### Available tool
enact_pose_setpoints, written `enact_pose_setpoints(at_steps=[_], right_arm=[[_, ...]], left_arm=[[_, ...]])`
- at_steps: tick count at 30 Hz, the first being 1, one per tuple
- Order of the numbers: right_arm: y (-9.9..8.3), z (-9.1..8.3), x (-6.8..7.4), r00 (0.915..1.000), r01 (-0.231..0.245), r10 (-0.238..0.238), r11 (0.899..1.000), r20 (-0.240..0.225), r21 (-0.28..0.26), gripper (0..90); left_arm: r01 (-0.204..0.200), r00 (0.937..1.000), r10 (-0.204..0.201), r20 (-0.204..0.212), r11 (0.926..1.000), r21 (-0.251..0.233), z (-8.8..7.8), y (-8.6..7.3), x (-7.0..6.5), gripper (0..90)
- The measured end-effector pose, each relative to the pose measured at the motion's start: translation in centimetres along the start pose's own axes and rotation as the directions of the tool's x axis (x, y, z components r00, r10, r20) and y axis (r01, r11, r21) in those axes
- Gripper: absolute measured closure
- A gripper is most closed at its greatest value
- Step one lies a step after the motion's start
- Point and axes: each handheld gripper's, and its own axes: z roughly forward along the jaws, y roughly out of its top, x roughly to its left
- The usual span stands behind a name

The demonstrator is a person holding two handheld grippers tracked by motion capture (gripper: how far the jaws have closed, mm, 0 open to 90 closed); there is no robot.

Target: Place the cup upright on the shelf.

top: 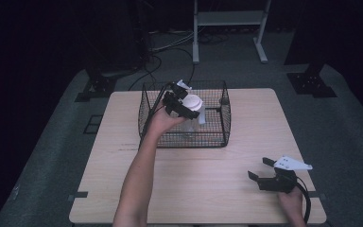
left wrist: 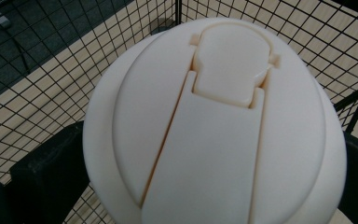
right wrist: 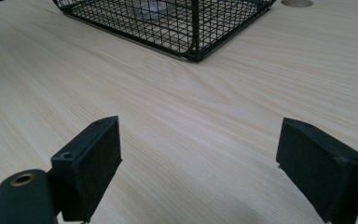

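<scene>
A clear cup with a white flip-top lid [top: 193, 101] is inside the black wire basket [top: 226, 118] at the back middle of the table. My left gripper [top: 185, 109] is shut on the cup just below the lid, reaching in over the basket's left wall. In the left gripper view the lid [left wrist: 214, 121] is very close, with a black jaw pressed against each side and basket mesh [left wrist: 51, 70] behind. My right gripper [top: 260, 169] rests open near the table's front right corner. Nothing lies between its fingers [right wrist: 91, 158] over bare wood; the basket [right wrist: 191, 28] stands ahead of it.
The light wooden table [top: 246, 156] has open surface in front of and to both sides of the basket. A round hole [right wrist: 297, 3] sits in the tabletop past the basket. A white stand [top: 227, 28] and cables lie on the floor beyond the table.
</scene>
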Motion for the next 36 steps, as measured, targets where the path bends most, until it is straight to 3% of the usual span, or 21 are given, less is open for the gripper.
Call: enact_pose_setpoints(at_steps=[36], right_arm=[[0.0,-0.2,-0.5,0.9997,-0.022,0.022,1.0,-0.015,-0.013,12.9]], left_arm=[[0.003,1.0,-0.003,0.008,0.9979,-0.065,-2.2,-1.2,0.0,0.0]])
